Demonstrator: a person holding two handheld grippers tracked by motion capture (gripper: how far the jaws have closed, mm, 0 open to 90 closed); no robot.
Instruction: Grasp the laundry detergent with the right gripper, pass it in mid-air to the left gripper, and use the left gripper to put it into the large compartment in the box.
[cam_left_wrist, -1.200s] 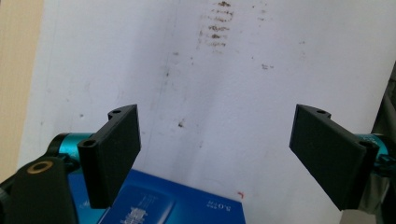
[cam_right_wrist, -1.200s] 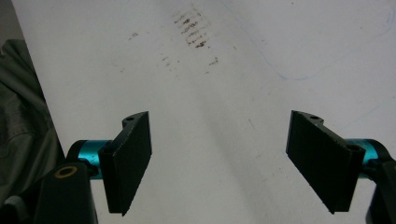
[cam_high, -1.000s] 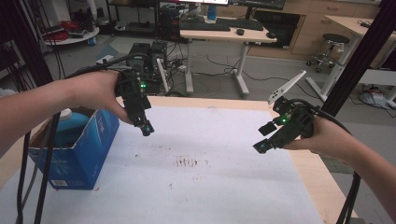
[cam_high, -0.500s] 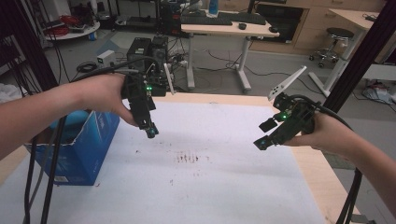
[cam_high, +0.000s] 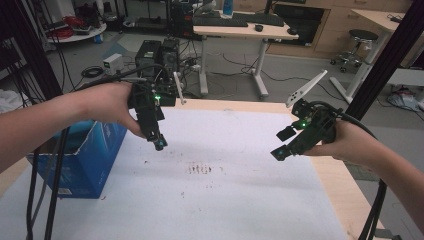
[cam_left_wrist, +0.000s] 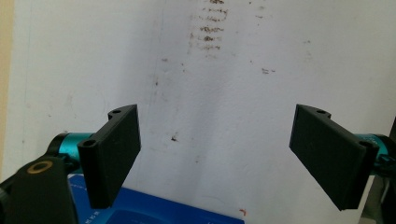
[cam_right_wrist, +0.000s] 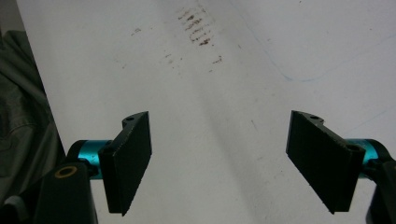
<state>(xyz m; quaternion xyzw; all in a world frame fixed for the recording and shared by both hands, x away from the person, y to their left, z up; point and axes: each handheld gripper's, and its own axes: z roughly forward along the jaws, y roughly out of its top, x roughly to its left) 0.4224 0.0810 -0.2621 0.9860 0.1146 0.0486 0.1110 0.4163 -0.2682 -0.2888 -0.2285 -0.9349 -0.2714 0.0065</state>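
- Hovering above the white sheet-covered tabletop (cam_high: 235, 200), the left gripper (cam_high: 160, 145) is pointing its black jaws downward; a bare hand (cam_high: 107, 105) is gripping its body and a black cable is trailing back from it.
- In the left gripper view, the left gripper (cam_left_wrist: 215, 154) is holding its jaws wide apart, with nothing between them; the white surface is lying beyond the jaw tips.
- A blue cardboard box with an open top (cam_high: 85, 160) is sitting just beside this gripper, on its outer side and below it; a blue edge of it (cam_left_wrist: 154, 210) is showing under the jaws in the left gripper view.
- A patch of small brown smudges on the white sheet (cam_high: 202, 169) is lying between the two grippers, ahead of the left jaws (cam_left_wrist: 210, 28).
- The right gripper (cam_high: 282, 142) is hanging well apart from the left one, tilted down toward the smudges.
- In the right gripper view, the right gripper (cam_right_wrist: 219, 158) is likewise standing wide and empty, the smudges (cam_right_wrist: 196, 23) lying ahead of its tips.
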